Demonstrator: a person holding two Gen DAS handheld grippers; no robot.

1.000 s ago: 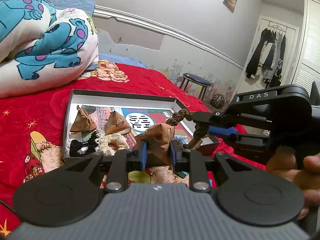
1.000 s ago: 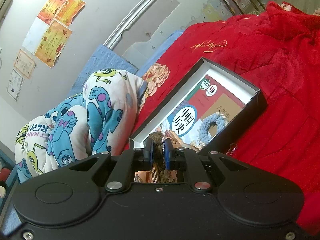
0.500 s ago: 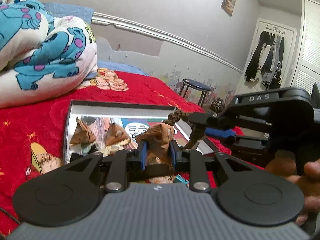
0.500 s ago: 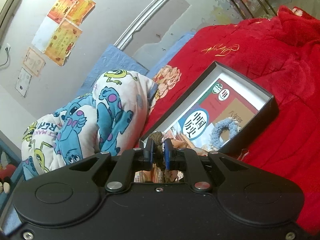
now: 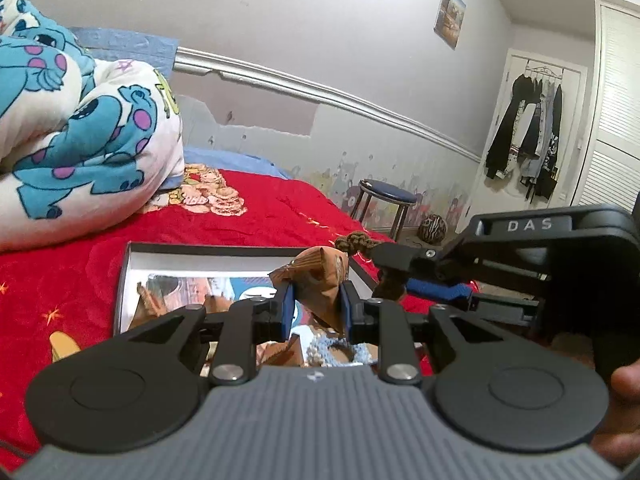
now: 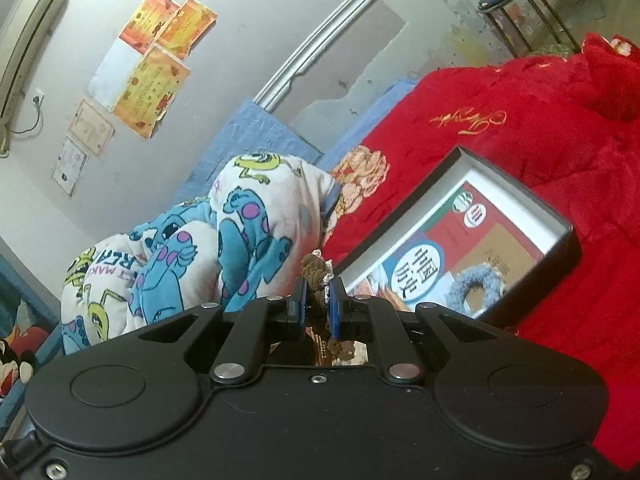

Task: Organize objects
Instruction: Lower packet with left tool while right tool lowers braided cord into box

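Packet (image 5: 320, 280), brown and crumpled, sits clamped between the blue pads (image 5: 286, 312) of the left gripper (image 5: 315, 312), held up in front of the box (image 5: 224, 249) on the red blanket (image 5: 260, 216). Just to its right, the right gripper (image 5: 394, 276) reaches in from the side, its jaws pressed together on a brown braided cord (image 5: 356, 242) whose knotted end sticks out past the fingertips. In the right wrist view the same cord (image 6: 316, 280) stands upright between that gripper's (image 6: 318, 308) pads (image 6: 334, 312), hanging down below them. The box (image 6: 556, 248) is shallow, black outside and white inside, with a printed book (image 6: 432, 256) lying flat in it and a pale blue knitted ring (image 6: 476, 288) on top of the book. More brown packets (image 5: 148, 304) lie at the left side of the box, partly hidden behind the left gripper. A thumb (image 5: 624, 396) shows at the right edge beneath the right gripper's body. A rolled cartoon-print quilt (image 5: 80, 136) rests at the head of the bed. A blue-topped stool (image 5: 388, 194) stands by the wall beyond the bed, and dark clothes (image 5: 524, 136) hang on a door.
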